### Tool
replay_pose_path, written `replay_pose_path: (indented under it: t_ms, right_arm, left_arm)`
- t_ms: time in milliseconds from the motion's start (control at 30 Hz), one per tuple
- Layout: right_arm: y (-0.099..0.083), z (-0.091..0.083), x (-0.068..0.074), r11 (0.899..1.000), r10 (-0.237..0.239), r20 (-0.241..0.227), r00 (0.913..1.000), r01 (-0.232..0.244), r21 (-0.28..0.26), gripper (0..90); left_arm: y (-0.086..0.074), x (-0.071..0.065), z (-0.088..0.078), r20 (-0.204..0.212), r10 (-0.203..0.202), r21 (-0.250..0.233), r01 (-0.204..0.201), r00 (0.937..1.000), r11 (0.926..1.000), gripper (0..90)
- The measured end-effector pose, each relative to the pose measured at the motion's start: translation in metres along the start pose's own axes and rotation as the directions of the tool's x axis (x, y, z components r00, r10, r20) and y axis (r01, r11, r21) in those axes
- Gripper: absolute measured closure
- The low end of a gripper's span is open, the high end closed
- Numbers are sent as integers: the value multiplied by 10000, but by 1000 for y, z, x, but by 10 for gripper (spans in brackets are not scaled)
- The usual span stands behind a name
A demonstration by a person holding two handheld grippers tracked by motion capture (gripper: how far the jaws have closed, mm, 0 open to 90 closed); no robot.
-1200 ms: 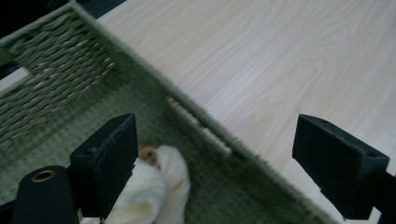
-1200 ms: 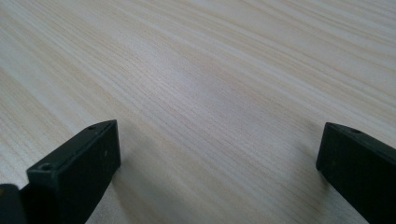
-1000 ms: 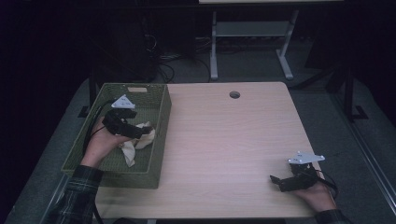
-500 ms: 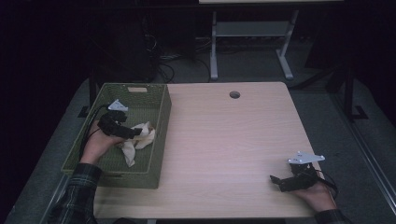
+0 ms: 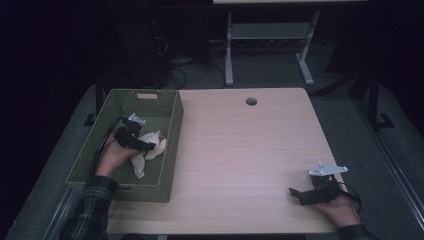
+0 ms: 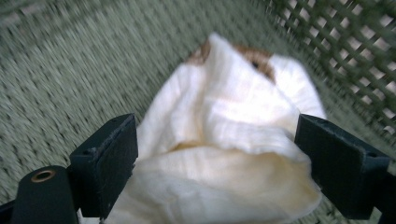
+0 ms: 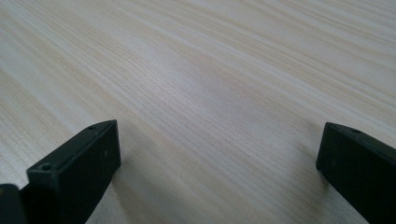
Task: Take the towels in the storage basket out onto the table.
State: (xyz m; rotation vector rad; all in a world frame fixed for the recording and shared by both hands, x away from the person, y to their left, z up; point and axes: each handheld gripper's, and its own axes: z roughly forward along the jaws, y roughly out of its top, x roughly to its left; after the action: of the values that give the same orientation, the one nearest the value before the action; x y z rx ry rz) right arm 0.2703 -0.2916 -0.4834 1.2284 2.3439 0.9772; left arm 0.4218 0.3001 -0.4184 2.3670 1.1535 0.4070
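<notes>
On a pale wooden table (image 5: 240,145) in a dark room, a green woven basket (image 5: 170,127) stands at the left edge. My left gripper (image 5: 145,148) reaches into it with jaws spread wide around a crumpled cream cloth (image 6: 224,154), which lies on the basket floor between them and at their 12 o'clock. My right gripper (image 5: 296,195) rests open on bare wood at the table's 4 o'clock.

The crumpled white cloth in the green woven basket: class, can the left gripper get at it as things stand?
Probably yes. The left gripper is inside the green woven basket, jaws open either side of the crumpled white cloth, with nothing between them.
</notes>
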Motion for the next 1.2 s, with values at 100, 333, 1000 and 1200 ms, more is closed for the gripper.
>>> replay_pose_path:
  t_ms: [100,333,1000,1200]
  right_arm:
    - [0,0,0,10000,-29,4,10000,29,6,0]
    - [0,0,0,10000,-13,1,10000,13,14,0]
    - [0,0,0,10000,-28,3,10000,28,5,0]
    - [0,0,0,10000,-3,3,10000,3,-1,0]
  left_arm:
    - [-3,1,5,84,-160,297,157,9998,9994,130]
    - [-5,-3,16,179,62,948,-78,9998,9955,127]
    - [-6,-1,8,531,-162,1532,79,9985,9882,701]
    - [-6,4,1,768,-564,1114,477,9955,9926,713]
